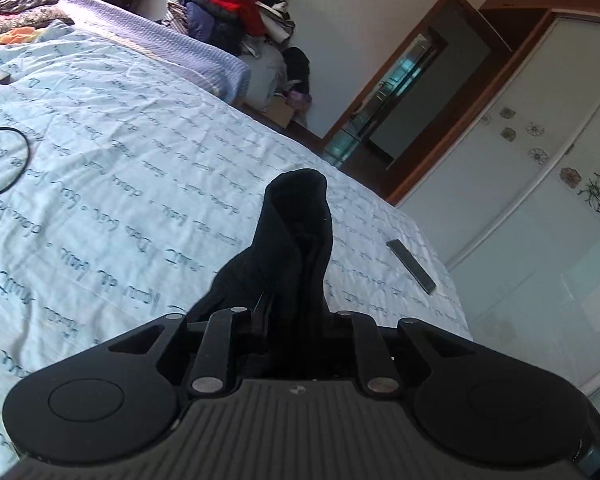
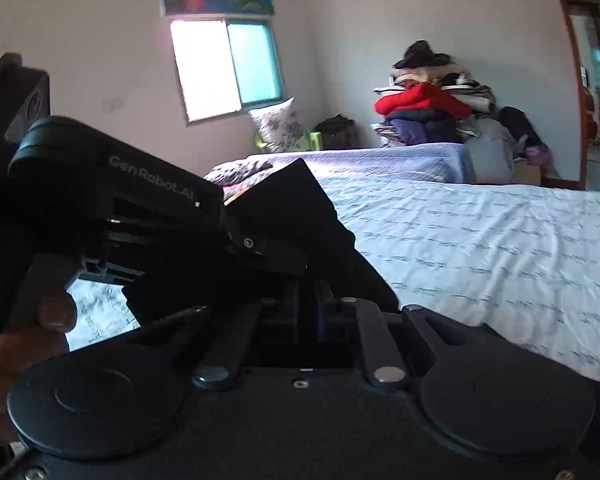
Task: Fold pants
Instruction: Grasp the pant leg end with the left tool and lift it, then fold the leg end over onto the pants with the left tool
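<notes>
"GenRobot.AI" stands in pale letters on the black body of the left hand-held gripper [image 2: 284,258]; the script printed across the bed sheet [image 1: 112,184] is too blurred to read.

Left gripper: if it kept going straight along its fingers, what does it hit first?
The left gripper is shut on bunched black pants, which already fill the line ahead. Past that fabric, it points down at the light blue printed bedsheet, likely the first contact; depth is unclear through the fisheye.

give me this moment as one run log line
step: fold pants | left gripper: jaws shut on black pants, lifted over bed | right gripper: jaws shut on black pants, beside left gripper
</notes>
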Demonstrator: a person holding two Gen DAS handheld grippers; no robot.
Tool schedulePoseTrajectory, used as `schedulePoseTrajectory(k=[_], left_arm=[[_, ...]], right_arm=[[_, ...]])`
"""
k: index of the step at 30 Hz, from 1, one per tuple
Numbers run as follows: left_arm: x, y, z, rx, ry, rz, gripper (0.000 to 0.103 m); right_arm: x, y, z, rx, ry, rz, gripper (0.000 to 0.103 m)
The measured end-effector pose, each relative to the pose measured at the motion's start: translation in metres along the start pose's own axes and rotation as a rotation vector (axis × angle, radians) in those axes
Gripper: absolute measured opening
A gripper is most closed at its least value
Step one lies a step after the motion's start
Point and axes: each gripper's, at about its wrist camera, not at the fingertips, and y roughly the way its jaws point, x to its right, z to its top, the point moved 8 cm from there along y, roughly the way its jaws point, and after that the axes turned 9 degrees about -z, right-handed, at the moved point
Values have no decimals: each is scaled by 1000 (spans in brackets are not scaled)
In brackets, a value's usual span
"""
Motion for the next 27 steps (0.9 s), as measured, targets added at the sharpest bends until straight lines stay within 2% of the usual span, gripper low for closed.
schedulePoseTrajectory(k=[5,9,13,21,27], left_arm=[[58,40,-27,-68,70,-60,19],[92,79,-56,-142,115,-73,21],[120,112,-83,-193,161,-80,21],[149,170,-130,-285,204,-70,21],[159,198,-155,-328,246,-41,23]], right_arm=[[58,-40,-3,39,128,-57,10],[105,-61,-16,22,235,-110,10],[147,-74,-31,11,283,-176,10],[215,-96,-68,-34,391,-281,10],[251,-105,-93,-77,456,-317,10]])
